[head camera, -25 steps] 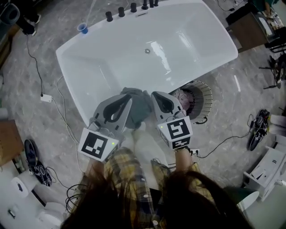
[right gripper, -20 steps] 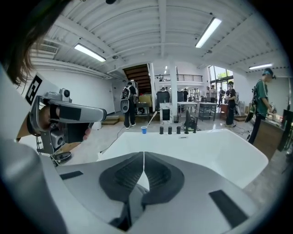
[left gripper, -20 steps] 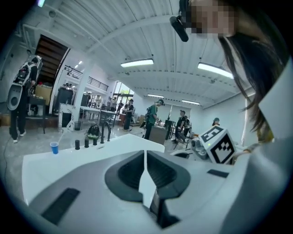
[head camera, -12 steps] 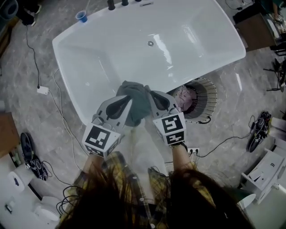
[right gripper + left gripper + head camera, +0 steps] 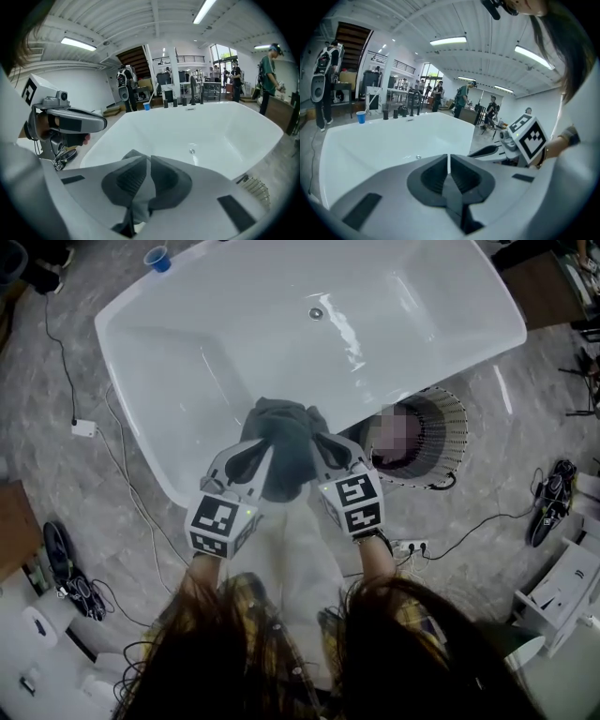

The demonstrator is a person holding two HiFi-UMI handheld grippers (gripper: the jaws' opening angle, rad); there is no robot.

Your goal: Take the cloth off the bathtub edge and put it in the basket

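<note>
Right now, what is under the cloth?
The cloth, pinched by the left gripper and right gripper, hangs over the bathtub near rim; the rim stretch beneath is covered, contact unclear.

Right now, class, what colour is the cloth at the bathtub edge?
Dark grey and plain. The cloth shows best in the head view.

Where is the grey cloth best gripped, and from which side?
Probably its upper edge, one gripper at each end, from the near side of the bathtub. The cloth is limp and bunched, so two pinches hold it best; the left gripper and right gripper are shut on it so.
</note>
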